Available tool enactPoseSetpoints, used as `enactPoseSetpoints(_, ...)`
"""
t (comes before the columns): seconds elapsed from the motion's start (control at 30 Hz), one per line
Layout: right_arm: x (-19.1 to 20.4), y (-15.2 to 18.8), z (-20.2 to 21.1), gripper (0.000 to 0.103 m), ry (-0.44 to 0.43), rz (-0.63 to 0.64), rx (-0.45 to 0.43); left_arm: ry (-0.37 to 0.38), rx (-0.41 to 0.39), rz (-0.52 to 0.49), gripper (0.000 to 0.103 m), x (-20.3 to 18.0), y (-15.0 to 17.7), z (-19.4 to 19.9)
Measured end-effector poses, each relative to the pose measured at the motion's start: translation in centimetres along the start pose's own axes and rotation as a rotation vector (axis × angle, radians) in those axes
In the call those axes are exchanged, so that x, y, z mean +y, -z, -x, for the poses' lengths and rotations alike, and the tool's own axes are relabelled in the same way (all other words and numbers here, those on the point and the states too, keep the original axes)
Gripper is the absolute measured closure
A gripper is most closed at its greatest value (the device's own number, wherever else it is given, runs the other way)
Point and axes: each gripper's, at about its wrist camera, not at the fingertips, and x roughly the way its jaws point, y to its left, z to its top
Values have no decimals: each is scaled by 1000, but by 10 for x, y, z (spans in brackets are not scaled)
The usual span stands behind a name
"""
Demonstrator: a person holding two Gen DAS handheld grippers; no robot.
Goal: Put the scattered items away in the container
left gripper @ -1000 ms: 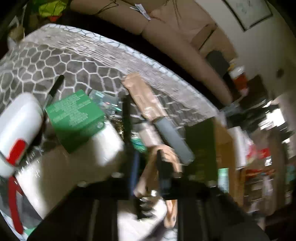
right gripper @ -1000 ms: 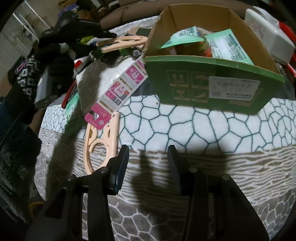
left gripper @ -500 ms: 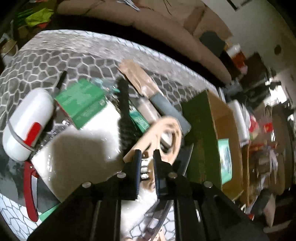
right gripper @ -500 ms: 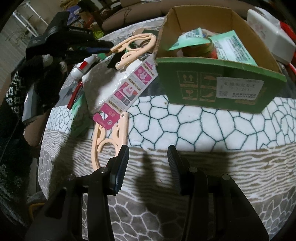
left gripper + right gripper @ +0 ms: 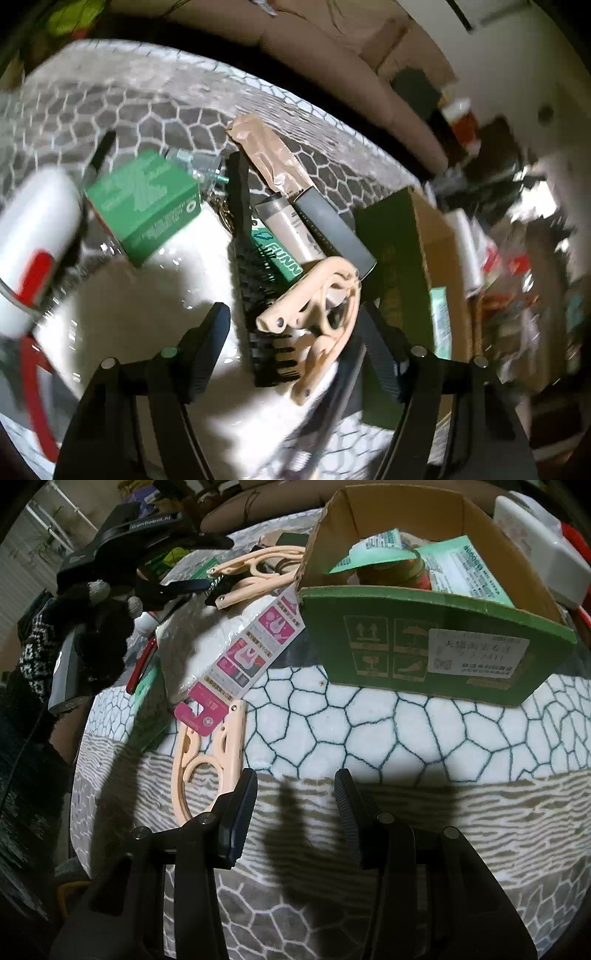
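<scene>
Two black fingers of the left hand-held gripper (image 5: pixel 295 343) stand spread wide, and between them lies a peach plastic folding hanger (image 5: pixel 317 314), resting partly on a black bristle brush (image 5: pixel 258 295) — neither finger touches it as far as the view shows. Just beyond sit a green "FUNN" packet (image 5: pixel 280 258), a beige tube with a dark cap (image 5: pixel 291 229), a grey flat bar (image 5: pixel 332 229) and a brown paper sachet (image 5: pixel 269 155). To their left a green printed carton (image 5: pixel 147 203) rests on a white plastic bag (image 5: pixel 147 306), near a white case with a red mark (image 5: pixel 33 240).

The right hand-held gripper (image 5: pixel 295 812) hangs with its fingers apart and nothing between them, above the patterned blanket (image 5: pixel 369 720). A second peach hanger (image 5: pixel 207 760) lies just left of it, carrying a pink-and-white label card (image 5: pixel 251 653). Farther off stands the green-sided cardboard box (image 5: pixel 436 642) — the container — already holding green packets (image 5: pixel 465 568) and a round tin (image 5: pixel 395 572). From this view the first hanger lies just left of the box, outside it.
</scene>
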Motion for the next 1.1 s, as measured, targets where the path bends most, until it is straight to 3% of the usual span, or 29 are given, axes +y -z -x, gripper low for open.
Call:
enactPoseSetpoints(0.17,3,-1,-3,61,1,11,9,-2,-10,-81,46,-29,8,6)
enactPoseSetpoints(0.23,5,-1,-4,61,4,13,10,6,6,-101,57,-40,10,3)
enactPoseSetpoints(0.4,6,0,-3,61,1,9,6,-17,49,-143,71,-59,22,-17)
enactPoseSetpoints(0.47,6,0,-3,61,0,7,4,-59,54,-153,92,-63,28,-28)
enactPoseSetpoints(0.6,8,-2,-1,61,-4,6,2,-59,37,-172,94,-68,38,-26)
enactPoseSetpoints(0.73,11,-2,1,61,-5,8,0,-72,13,-248,94,-80,52,5)
enactPoseSetpoints(0.97,13,-2,9,55,-11,1,-16,-255,-41,-405,94,-90,117,82)
enactPoseSetpoints(1.1,14,-1,10,55,-12,3,-11,-292,-7,-386,94,-73,169,112)
